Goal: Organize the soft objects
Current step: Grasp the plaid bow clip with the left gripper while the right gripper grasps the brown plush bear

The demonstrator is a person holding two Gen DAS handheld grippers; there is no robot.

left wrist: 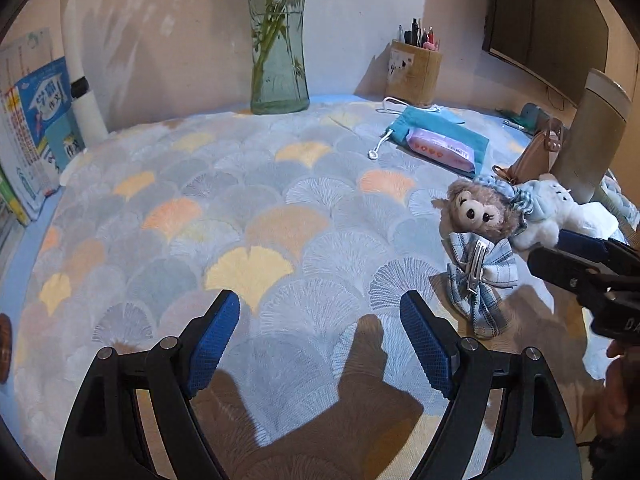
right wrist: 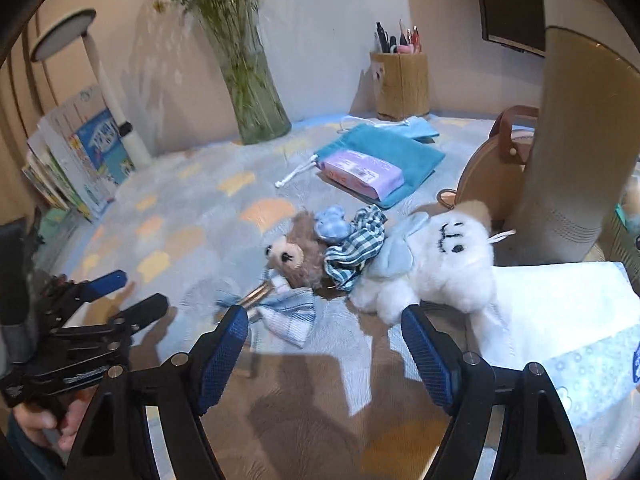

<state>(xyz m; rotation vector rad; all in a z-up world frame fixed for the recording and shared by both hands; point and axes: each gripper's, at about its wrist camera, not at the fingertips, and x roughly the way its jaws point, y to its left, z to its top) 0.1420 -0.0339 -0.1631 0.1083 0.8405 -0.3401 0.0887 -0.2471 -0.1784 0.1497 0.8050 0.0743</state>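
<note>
Both hand-held grippers, left (left wrist: 320, 344) and right (right wrist: 324, 354), gape empty near two plush toys (right wrist: 424, 268) and one plaid bow (left wrist: 478, 276).

Background, as seen ahead of the claws:
- Wall (left wrist: 180, 40): plain, pale, warmly lit, dappled with leaf shadows.
- Table covering (left wrist: 248, 216): grey-blue fan-leaf pattern, yellow and orange accents; directly beneath and ahead.
- Glass vase (left wrist: 279, 64) with green stems: far ahead, against the wall.
- Wooden pen holder (left wrist: 414, 72): ahead right.
- White desk lamp (right wrist: 100, 76): ahead left.
- Books (left wrist: 36, 120): far left.
- Dark monitor (left wrist: 548, 20): upper right.
</note>
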